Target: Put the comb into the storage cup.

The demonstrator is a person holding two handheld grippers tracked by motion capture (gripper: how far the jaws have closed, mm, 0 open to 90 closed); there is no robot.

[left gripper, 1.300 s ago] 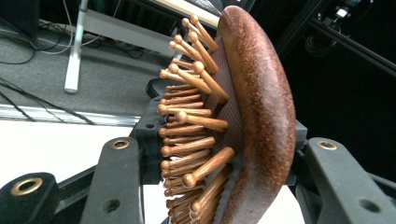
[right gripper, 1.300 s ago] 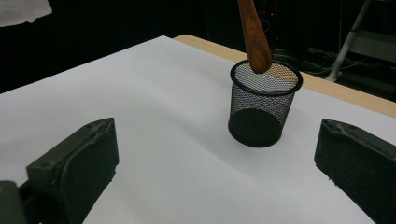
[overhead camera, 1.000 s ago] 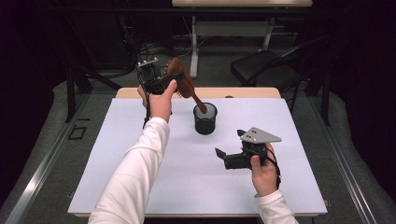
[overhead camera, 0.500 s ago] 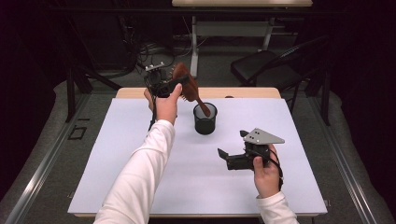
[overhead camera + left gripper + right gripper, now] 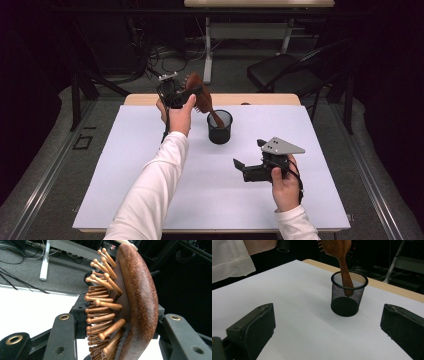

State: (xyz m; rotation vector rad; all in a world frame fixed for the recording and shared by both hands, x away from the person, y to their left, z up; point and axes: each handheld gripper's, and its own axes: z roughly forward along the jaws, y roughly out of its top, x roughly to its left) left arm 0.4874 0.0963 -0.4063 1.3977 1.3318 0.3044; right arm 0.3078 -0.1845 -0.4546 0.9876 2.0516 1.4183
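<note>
A brown wooden hairbrush (image 5: 200,97) with wooden pins is held by its head in my left gripper (image 5: 187,92), raised at the far side of the table. Its handle slants down into a black mesh cup (image 5: 219,127). In the left gripper view the brush head (image 5: 130,305) sits between the two jaws, pins turned left. The right gripper view shows the handle (image 5: 345,275) inside the cup (image 5: 348,296), its tip partway down. My right gripper (image 5: 245,165) hovers open over the white table near the front right, with nothing between its fingers.
The white tabletop (image 5: 125,175) has a wooden edge (image 5: 260,99) at the back. Behind it on the dark floor stand a black chair (image 5: 290,75), a table leg (image 5: 207,50) and loose cables (image 5: 165,60).
My left gripper has sunk and shifted right with the brush, bringing the handle down into the cup. The right gripper has stayed where it was.
</note>
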